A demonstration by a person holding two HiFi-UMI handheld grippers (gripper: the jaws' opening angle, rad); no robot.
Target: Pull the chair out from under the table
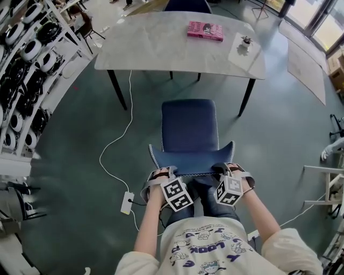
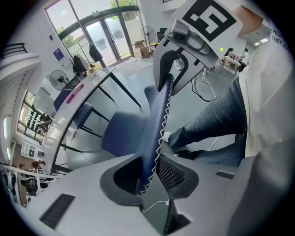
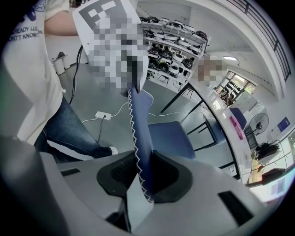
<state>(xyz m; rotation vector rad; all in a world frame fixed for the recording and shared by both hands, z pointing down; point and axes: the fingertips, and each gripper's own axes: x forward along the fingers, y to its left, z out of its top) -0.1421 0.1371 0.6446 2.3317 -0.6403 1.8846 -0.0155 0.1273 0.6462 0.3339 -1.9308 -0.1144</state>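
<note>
A blue chair (image 1: 189, 129) with white zigzag stitching stands on the floor in front of the grey table (image 1: 161, 48), its seat out from under the tabletop. My left gripper (image 1: 164, 174) is shut on the left part of the chair's backrest top (image 2: 154, 138), and my right gripper (image 1: 224, 171) is shut on the right part of the same backrest (image 3: 140, 152). In both gripper views the thin stitched back edge runs between the dark pads. The person's arms and jeans fill the bottom of the head view.
A pink book (image 1: 205, 30) and a small object (image 1: 246, 40) lie on the table. A second blue chair (image 1: 187, 5) stands at the table's far side. A white cable and power strip (image 1: 127, 203) lie on the floor at left. Shelves of headsets (image 1: 24, 59) line the left.
</note>
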